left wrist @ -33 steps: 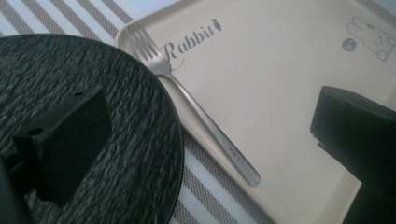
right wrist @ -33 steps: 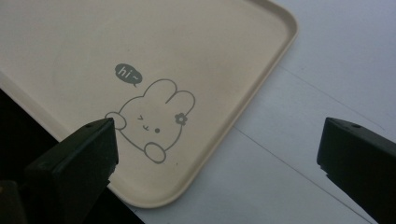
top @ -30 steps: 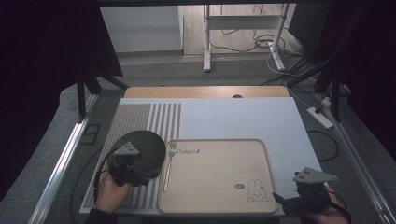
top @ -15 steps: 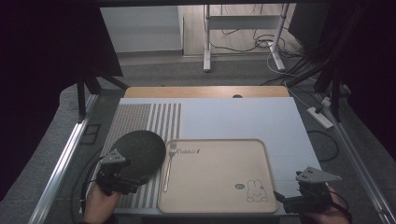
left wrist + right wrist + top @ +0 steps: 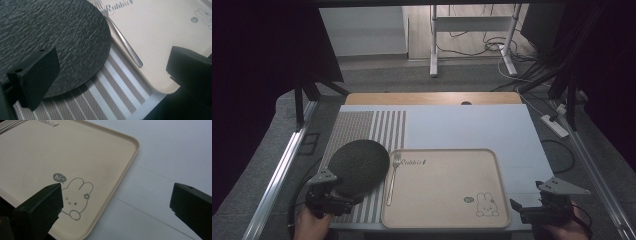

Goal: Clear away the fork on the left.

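A dark round plate (image 5: 359, 165) lies on the striped mat (image 5: 372, 127), and its right rim reaches the beige tray (image 5: 444, 200). A metal fork (image 5: 392, 177) rests along the tray's left side, tines toward the far edge. My left gripper (image 5: 343, 196) sits at the plate's near edge, open, with nothing between its jaws. In the left gripper view the left gripper (image 5: 112, 72) spans the plate (image 5: 50, 37), fork (image 5: 122, 40) and tray (image 5: 155, 32). My right gripper (image 5: 524, 212) hovers open off the tray's near right corner. The right gripper view shows the right gripper (image 5: 117, 205) over the tray's rabbit drawing (image 5: 77, 195).
The white tabletop (image 5: 472, 125) stretches behind and right of the tray. A wooden strip (image 5: 432, 98) runs along the far edge. Metal rails (image 5: 282, 170) flank the table, and a power strip (image 5: 554, 126) lies on the floor at right.
My left gripper has drawn back toward the near edge, off the plate, which now lies uncovered. My right gripper has slipped slightly nearer to me.
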Motion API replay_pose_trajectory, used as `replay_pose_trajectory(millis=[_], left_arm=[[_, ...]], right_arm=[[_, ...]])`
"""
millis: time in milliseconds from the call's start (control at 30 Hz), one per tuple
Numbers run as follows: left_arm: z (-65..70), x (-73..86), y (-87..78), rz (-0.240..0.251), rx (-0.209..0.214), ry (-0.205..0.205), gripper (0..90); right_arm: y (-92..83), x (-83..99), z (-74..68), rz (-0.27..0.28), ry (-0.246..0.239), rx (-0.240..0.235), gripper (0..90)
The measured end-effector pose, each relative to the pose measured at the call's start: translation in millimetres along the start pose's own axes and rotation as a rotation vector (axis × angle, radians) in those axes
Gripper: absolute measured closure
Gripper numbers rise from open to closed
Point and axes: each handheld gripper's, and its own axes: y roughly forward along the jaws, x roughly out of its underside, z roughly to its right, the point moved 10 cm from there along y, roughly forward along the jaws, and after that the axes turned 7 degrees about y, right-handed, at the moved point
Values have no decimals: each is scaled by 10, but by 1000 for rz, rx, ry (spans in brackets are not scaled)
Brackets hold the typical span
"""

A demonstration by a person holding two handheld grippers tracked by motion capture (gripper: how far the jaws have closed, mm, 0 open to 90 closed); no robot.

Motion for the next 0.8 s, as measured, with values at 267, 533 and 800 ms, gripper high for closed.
replay_pose_trajectory(millis=[267, 533, 800], left_arm=[[10, 98, -85, 4, -20, -13, 0], [35, 161, -164, 8, -44, -19, 0], [33, 183, -180, 2, -53, -30, 0]], right_arm=[[-21, -18, 57, 23, 22, 8, 0], [-16, -10, 84, 13, 36, 10, 0], [19, 13, 71, -21, 21, 14, 0]])
